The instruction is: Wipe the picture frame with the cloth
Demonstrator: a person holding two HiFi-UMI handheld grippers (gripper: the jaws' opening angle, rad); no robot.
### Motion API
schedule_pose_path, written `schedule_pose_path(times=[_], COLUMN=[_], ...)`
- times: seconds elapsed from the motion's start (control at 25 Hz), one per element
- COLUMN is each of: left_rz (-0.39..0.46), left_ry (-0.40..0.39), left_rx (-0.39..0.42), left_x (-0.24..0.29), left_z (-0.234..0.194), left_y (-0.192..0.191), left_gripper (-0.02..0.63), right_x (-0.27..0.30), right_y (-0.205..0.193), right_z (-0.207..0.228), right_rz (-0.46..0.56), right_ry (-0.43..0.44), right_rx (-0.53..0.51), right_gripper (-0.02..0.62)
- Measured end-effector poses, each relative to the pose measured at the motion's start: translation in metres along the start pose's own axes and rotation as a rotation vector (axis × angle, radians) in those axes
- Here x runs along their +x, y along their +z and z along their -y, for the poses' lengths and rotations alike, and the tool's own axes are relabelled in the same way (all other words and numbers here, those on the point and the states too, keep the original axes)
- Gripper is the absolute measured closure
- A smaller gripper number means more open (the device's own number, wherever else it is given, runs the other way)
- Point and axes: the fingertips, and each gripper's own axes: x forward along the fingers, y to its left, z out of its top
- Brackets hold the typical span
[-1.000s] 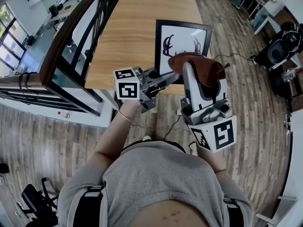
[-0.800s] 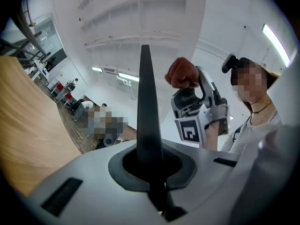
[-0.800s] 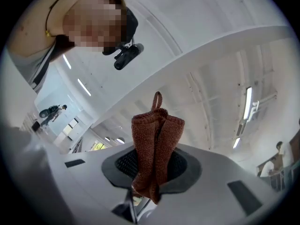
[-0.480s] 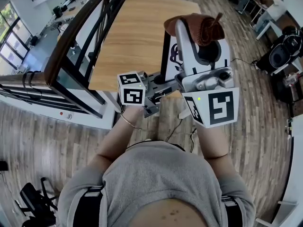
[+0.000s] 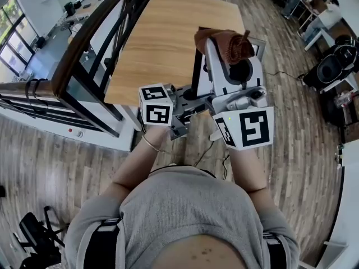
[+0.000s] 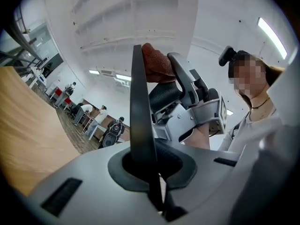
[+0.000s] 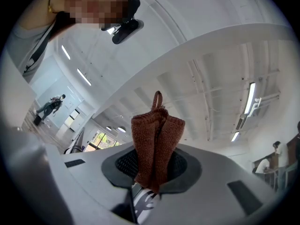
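picture frame (image 5: 196, 72) mostly hidden behind right tool (image 7: 152, 179) clamping cloth (image 7: 155, 139); left tool (image 6: 145, 168) pinches its edge.

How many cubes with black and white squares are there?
2. One cube is on the left gripper, by the table's near edge; the other is on the right gripper, beside it. None looks hidden.

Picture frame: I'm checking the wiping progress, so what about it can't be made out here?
Head view: the right gripper and cloth cover most of the picture frame; only its left edge and a corner show.
Left gripper view: the frame is edge-on, its glass unseen.
Right gripper view: only a sliver of print shows below the cloth; contact with the glass is unclear.
Dust or smears: too small in every view.
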Motion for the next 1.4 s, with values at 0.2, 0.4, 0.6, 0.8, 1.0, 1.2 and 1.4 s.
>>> schedule_pose_path(times=[0.2,0.4,0.6,0.8,1.0,1.2,1.4], left_rz=[0.013,0.008,-0.002,-0.012,-0.014,-0.001,0.001], left_ry=[0.01,0.021,0.042,0.062,0.077,0.07,0.083], left_rx=[-0.005,0.0,0.007,0.019,0.015,0.011,0.006], left_x=[-0.002,-0.003,-0.006,-0.011,-0.012,-0.012,-0.013], left_z=[-0.003,-0.006,-0.011,-0.015,-0.016,-0.017,-0.02], left_y=[0.003,0.002,0.001,-0.001,-0.002,0.002,0.001], left_gripper=[0.586,0.586,0.586,0.586,0.586,0.586,0.586], right_x=[-0.003,-0.01,-0.016,-0.023,-0.031,-0.035,-0.043], right_y=[-0.015,-0.023,-0.034,-0.045,-0.052,-0.057,-0.066], right_z=[-0.007,-0.013,-0.02,-0.031,-0.037,-0.043,-0.049], right_rz=[-0.086,-0.115,-0.159,-0.19,-0.222,-0.239,-0.27], right_ry=[0.045,0.053,0.066,0.084,0.091,0.098,0.115], right_rx=[0.05,0.045,0.073,0.092,0.115,0.125,0.146], right_gripper=[0.499,0.499,0.499,0.499,0.499,0.499,0.499])
